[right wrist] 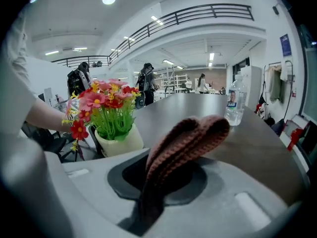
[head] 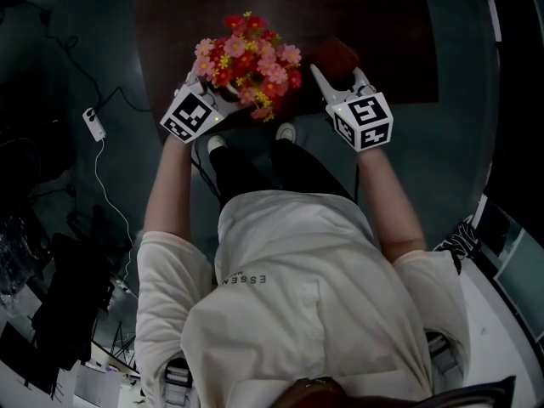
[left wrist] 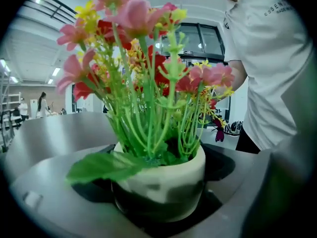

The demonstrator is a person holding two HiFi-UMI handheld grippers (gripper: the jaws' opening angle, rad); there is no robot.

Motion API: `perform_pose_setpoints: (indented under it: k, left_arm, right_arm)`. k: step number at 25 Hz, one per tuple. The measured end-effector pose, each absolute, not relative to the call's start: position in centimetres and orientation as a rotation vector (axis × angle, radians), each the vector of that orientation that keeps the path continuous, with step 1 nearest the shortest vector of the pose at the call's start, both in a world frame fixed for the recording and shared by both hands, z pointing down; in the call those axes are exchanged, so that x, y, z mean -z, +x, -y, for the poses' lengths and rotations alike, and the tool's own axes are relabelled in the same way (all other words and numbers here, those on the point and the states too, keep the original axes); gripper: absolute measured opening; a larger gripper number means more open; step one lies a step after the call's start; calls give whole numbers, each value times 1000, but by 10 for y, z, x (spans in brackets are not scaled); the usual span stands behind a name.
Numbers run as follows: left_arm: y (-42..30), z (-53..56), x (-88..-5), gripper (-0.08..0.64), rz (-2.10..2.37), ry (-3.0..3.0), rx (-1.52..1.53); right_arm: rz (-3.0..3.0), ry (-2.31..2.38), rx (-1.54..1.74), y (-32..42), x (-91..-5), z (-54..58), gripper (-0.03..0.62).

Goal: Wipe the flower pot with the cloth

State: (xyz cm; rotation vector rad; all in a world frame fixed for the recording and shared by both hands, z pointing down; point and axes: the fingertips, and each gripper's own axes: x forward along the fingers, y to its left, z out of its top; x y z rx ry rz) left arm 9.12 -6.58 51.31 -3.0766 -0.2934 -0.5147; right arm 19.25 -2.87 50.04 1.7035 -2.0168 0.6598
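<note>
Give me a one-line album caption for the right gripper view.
Right gripper pinching a folded brown knitted cloth, the flower pot of bright blooms just beyond to its left.

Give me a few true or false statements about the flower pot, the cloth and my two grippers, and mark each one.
1. The right gripper holds a brown knitted cloth. True.
2. The left gripper is empty. False: the flower pot sits between its jaws.
3. The cloth is pressed against the flower pot. False: they are apart.
4. A water bottle stands on the table. True.
5. The flowers are all blue. False: they are pink, red and yellow.
</note>
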Motion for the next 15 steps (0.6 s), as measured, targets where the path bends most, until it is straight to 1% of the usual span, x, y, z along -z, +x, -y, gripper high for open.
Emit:
perform_pose_setpoints:
  k: [3,7,11,14,15]
  left_arm:
    - [90,69,-514,543,282,-3084,523]
    - [83,72,-497,597,212,-3089,464]
    - [61,74,-493,601,3,-3149,443]
    - [37,75,-486,585,-328,-3143,367]
    - [28,73,-484,540,-442,-3128,350]
  right_arm:
    - [2017,1697,-670,193,-502,28,46]
    - [2017,1696,-679,188,-499,23,46]
    - [2039,1682,-671,178,-498,18,46]
    - [2061,1664,-651,169,-497,14,46]
    - [2071,1656,-644,165,-495,11,46]
